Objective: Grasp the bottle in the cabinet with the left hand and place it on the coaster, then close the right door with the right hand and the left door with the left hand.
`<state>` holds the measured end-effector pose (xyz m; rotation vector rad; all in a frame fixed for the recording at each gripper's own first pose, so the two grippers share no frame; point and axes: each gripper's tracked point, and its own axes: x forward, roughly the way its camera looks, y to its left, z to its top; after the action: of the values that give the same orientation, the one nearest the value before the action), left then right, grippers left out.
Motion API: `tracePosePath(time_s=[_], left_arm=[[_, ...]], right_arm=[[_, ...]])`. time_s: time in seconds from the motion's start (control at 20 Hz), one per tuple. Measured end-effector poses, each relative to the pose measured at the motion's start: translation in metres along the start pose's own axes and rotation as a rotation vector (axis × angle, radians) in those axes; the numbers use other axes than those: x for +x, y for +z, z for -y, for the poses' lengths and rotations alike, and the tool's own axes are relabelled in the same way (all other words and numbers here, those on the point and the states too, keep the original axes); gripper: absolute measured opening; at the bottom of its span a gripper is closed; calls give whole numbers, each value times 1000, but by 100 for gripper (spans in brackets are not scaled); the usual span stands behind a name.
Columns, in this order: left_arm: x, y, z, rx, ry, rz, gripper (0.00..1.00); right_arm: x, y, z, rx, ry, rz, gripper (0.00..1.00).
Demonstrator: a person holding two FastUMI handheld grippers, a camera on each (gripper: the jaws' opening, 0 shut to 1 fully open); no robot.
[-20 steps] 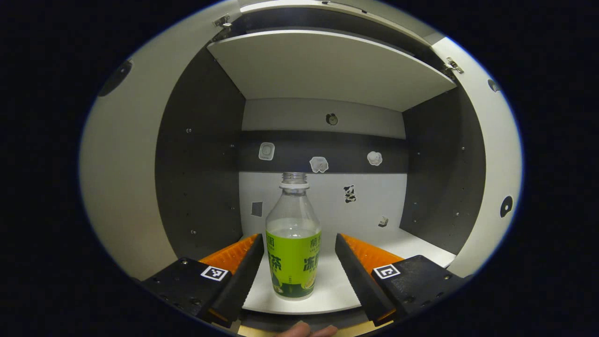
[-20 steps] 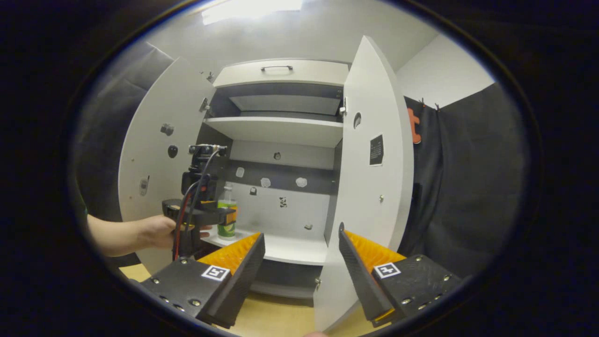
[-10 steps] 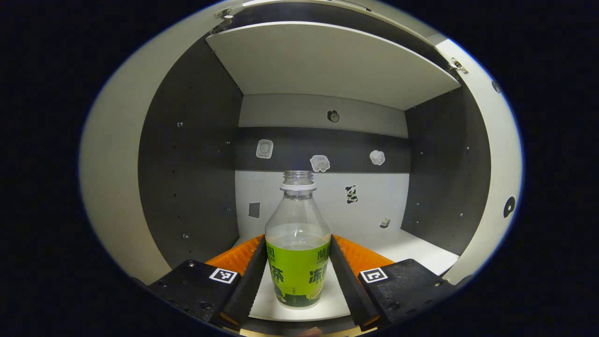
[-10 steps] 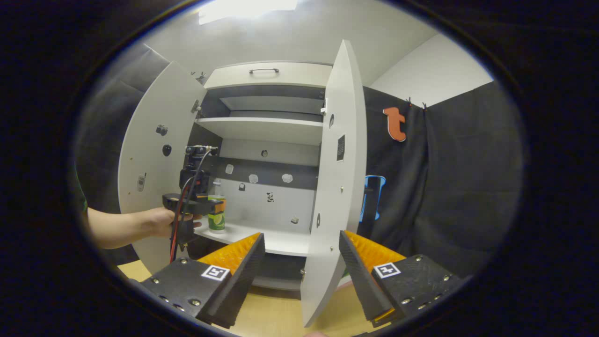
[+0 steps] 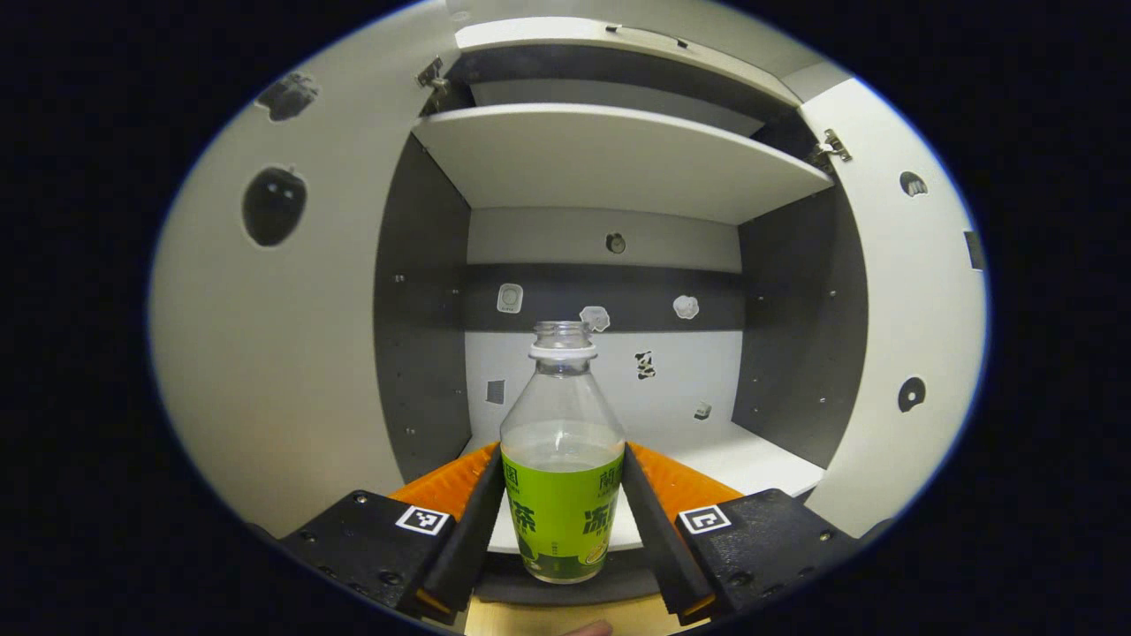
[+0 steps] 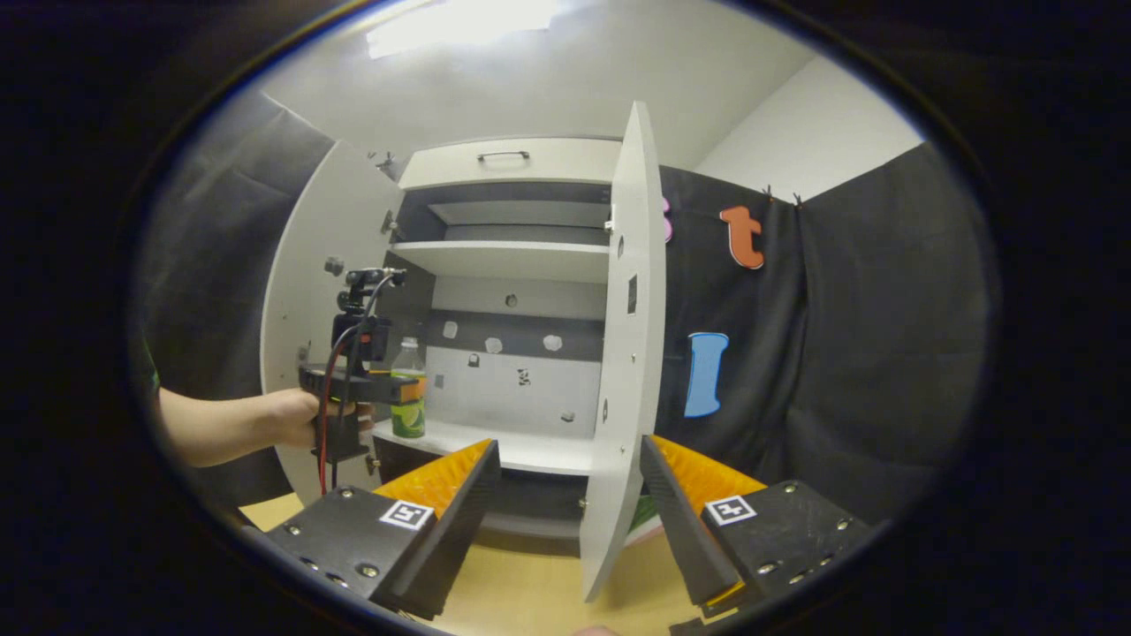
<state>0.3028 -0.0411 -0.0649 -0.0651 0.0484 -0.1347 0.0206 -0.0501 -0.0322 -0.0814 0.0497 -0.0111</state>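
Note:
A clear, uncapped bottle [image 5: 562, 459] with a green label hangs just past the front edge of the cabinet's lower shelf [image 5: 733, 464], and my left gripper [image 5: 562, 503] is shut on its labelled body. The right gripper view shows the same bottle [image 6: 408, 402] held in the left gripper [image 6: 402, 389] by a hand [image 6: 296, 420] in front of the open cabinet. My right gripper [image 6: 570, 495] is open and empty, low before the right door [image 6: 627, 353], which stands edge-on. The left door [image 6: 322, 265] is swung wide open.
The cabinet has an upper shelf [image 5: 618, 155] and a drawer with a handle [image 6: 504, 156] on top. Small stickers dot its back wall [image 5: 601, 314]. A wooden tabletop [image 6: 530, 596] lies below. Something green [image 6: 647, 512] peeks out low behind the right door.
My left gripper shut on the bottle, then drew it back out to the shelf's front edge. My right gripper swung to the right, so the right door now stands edge-on.

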Motion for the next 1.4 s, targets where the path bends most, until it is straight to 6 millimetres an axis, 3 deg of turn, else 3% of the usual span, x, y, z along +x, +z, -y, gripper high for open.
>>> tracePosePath(time_s=[0.35,0.6,0.85,1.05,1.4], left_arm=[[-105,0,5,38,21,30,79],[-167,-11,16,59,5,31,79],[-206,-32,33,-33,-42,9,79],[-235,-73,37,-125,-82,-25,80],[-257,-144,30,-96,-98,-89,80]], right_arm=[[-47,0,-16,61,50,13,96],[-76,-2,-28,98,81,12,96],[-85,-1,-29,104,81,10,96],[-81,0,-29,123,66,11,96],[-58,-14,-38,177,68,-1,96]])
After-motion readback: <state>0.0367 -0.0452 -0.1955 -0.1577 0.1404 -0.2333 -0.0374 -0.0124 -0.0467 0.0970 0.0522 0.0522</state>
